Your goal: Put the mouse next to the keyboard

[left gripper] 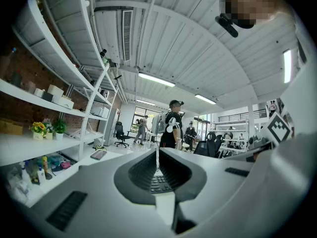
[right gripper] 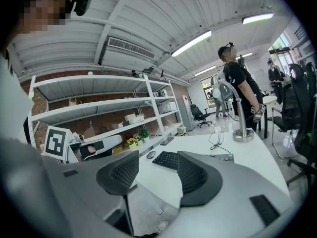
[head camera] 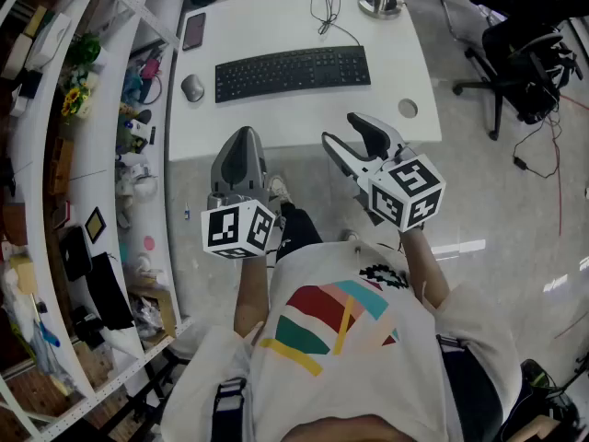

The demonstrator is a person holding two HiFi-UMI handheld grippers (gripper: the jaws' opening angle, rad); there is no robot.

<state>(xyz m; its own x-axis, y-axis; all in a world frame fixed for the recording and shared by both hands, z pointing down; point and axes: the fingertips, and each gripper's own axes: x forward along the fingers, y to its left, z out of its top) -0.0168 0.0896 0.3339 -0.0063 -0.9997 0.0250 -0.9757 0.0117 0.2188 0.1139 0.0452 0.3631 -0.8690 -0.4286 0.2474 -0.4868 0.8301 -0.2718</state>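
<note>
Head view: mouse (head camera: 192,87) sits upper left of frame on white table (head camera: 276,127), just beside left end of keyboard (head camera: 293,72). Your left gripper (head camera: 241,136): jaws together, empty. Your right gripper (head camera: 343,129): jaws apart, nothing between.

Nothing legible in view.
The keyboard (head camera: 293,72) key legends are too small to read; the marker cubes (head camera: 238,229) show only black-and-white square patterns, no letters or digits.
</note>
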